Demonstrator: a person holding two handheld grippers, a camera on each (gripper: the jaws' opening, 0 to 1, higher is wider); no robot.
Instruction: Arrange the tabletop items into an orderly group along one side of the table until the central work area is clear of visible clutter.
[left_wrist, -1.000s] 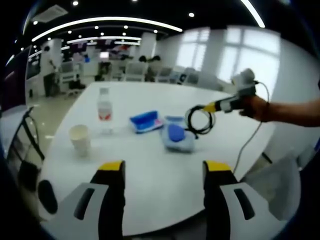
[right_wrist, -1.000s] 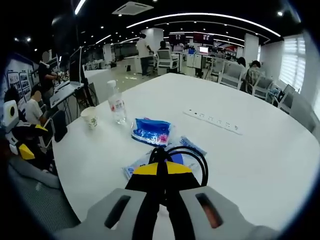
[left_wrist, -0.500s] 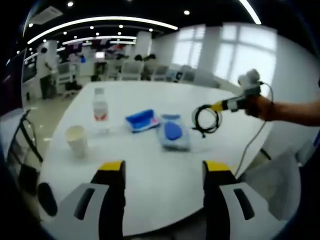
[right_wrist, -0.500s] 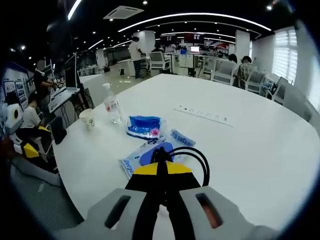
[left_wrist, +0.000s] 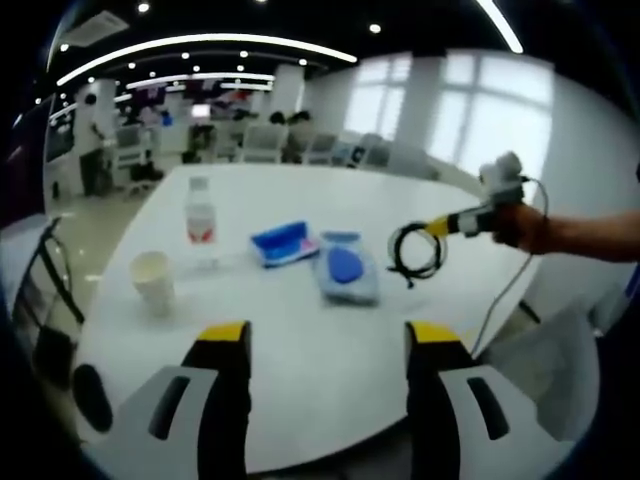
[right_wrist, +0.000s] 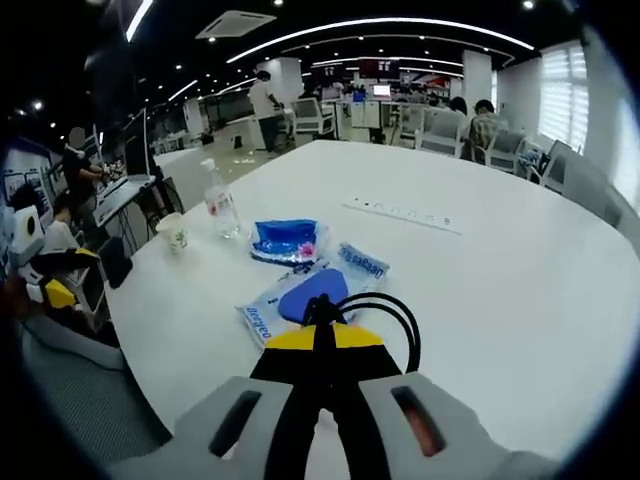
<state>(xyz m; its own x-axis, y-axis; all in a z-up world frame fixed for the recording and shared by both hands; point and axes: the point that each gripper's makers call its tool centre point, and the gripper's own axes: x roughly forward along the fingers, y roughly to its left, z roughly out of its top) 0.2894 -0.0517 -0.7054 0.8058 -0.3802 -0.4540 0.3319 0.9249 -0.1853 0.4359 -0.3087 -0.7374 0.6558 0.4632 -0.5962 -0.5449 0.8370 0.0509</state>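
Now, step: carrying cable (right_wrist: 372, 318) above table (right_wrist: 520, 300), likely toward the group.
Right gripper (right_wrist: 322, 338): clamped on cable (left_wrist: 417, 250).
Left gripper (left_wrist: 327, 335): wide, holding nothing.
Group: cup (left_wrist: 152, 277), bottle (left_wrist: 201, 220), 2 packs (right_wrist: 288, 240), (right_wrist: 310, 295) near 1 edge.
Next: lower cable beside packs, release.
Room: open office, chairs, windows.

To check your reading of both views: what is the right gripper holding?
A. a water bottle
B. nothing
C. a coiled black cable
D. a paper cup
C: the right gripper is shut on the coiled black cable, which hangs above the white table.
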